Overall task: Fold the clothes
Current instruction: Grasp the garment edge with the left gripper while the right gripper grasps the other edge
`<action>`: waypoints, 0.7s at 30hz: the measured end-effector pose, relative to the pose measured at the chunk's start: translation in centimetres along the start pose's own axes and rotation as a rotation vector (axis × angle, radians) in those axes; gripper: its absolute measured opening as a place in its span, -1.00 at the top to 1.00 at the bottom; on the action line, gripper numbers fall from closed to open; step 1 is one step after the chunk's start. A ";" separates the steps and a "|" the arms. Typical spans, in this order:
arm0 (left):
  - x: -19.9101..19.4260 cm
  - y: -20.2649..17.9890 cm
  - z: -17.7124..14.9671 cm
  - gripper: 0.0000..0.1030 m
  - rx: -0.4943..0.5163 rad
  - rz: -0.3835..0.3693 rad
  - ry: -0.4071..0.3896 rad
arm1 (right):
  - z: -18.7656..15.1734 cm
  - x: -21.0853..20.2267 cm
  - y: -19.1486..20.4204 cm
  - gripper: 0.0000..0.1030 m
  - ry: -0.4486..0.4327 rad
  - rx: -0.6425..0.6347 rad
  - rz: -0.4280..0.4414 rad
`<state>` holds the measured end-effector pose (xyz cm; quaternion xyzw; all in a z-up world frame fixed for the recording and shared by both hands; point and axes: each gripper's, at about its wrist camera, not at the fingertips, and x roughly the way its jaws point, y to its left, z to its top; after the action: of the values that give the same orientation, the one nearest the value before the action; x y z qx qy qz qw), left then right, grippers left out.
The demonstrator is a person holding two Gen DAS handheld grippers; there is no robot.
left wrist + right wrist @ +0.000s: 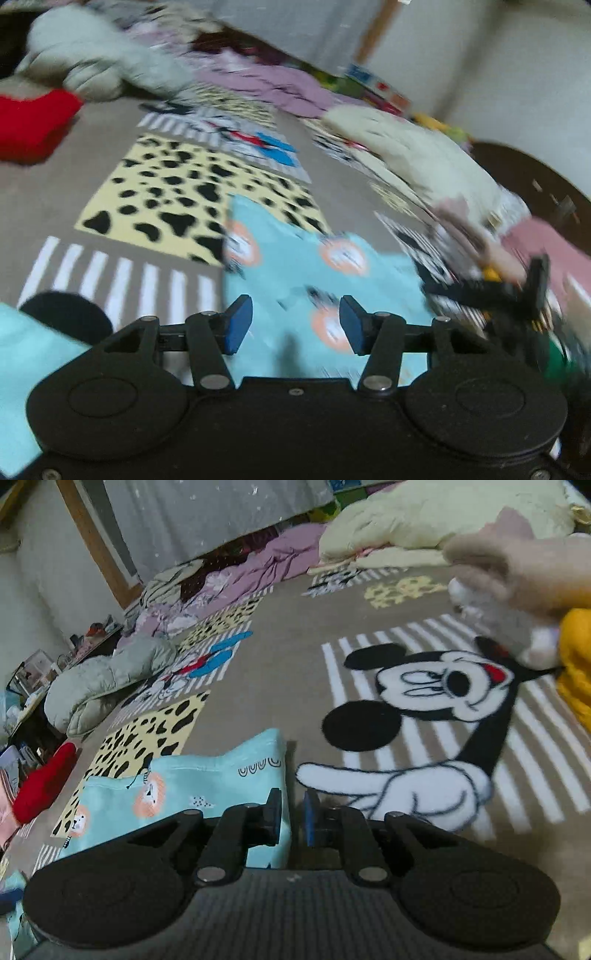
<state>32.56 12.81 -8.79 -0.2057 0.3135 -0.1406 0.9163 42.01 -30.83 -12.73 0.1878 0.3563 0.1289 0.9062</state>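
Note:
A light blue garment with orange lion prints (314, 280) lies flat on the patterned blanket. My left gripper (295, 325) is open and hovers just above it, holding nothing. In the right wrist view the same garment (177, 794) lies at lower left. My right gripper (291, 818) is nearly shut on the garment's right edge. The right gripper also shows blurred in the left wrist view (517, 291).
The blanket (280, 657) has cartoon mouse, stripe and leopard patches. A red cloth (33, 125), a grey quilt (99, 66), purple bedding (266, 81) and a cream quilt (417, 155) lie around its edges. A hand with a yellow sleeve (517, 590) is at upper right.

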 end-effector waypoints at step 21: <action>10.5 5.4 4.8 0.88 -0.305 0.090 0.126 | 2.3 3.2 -1.4 0.85 -0.034 0.043 0.206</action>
<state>44.31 14.83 -13.30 -0.3189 0.3971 -0.0627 0.8583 46.01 -31.50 -13.73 0.2451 0.3222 0.2105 0.8898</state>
